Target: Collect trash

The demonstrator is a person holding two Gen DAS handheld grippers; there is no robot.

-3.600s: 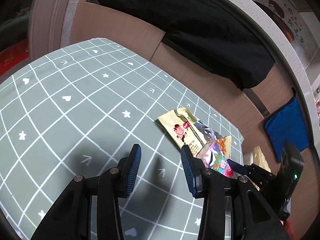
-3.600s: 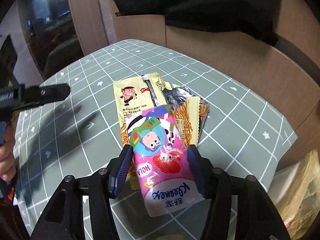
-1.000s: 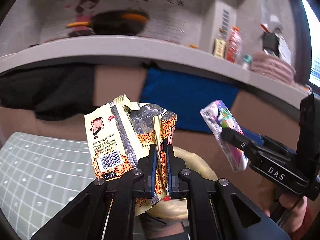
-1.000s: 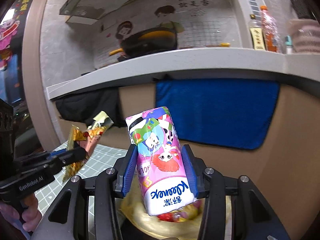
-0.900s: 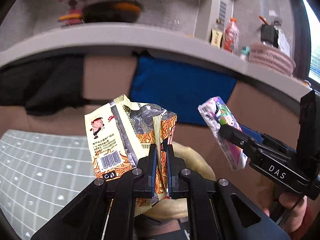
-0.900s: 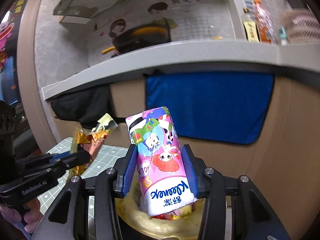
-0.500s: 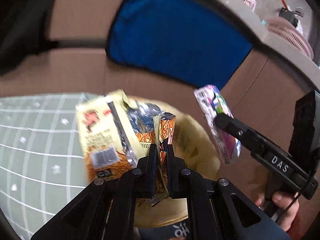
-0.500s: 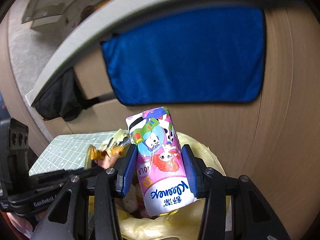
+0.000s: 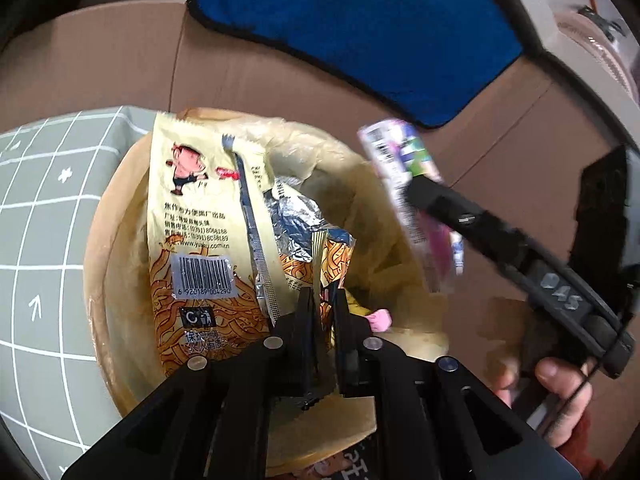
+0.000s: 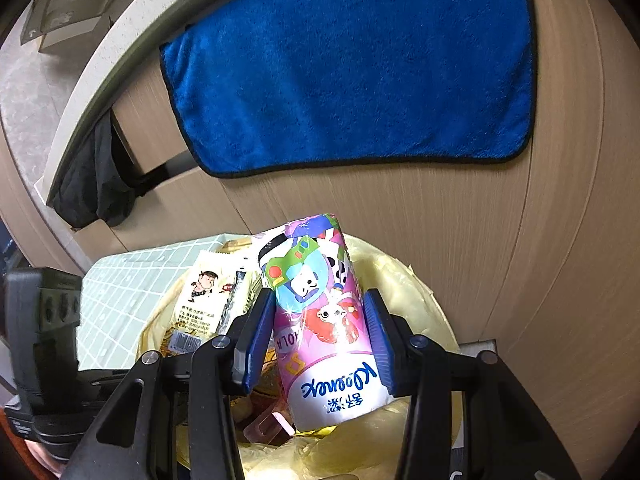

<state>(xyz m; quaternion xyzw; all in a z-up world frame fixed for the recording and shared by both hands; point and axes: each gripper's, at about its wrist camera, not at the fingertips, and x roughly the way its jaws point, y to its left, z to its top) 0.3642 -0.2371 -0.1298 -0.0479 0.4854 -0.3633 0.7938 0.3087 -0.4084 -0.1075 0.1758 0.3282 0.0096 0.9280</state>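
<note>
Over the lined bin (image 9: pixel 100 280): left gripper (image 9: pixel 325 300) is pinching noodle wrapper (image 9: pixel 200 232), right gripper (image 10: pixel 320 332) is clamping upright tissue pack (image 10: pixel 324 320), both hanging directly above its mouth.

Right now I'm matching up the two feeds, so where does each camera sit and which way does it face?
Left wrist: on the left gripper, looking down into the trash bin; its fingers pinch the noodle wrapper, and a hand holds the right gripper.
Right wrist: on the right gripper, facing the blue towel above the bin; its fingers clamp the tissue pack.
Shared: bin, wrapper, tissue pack, towel.
</note>
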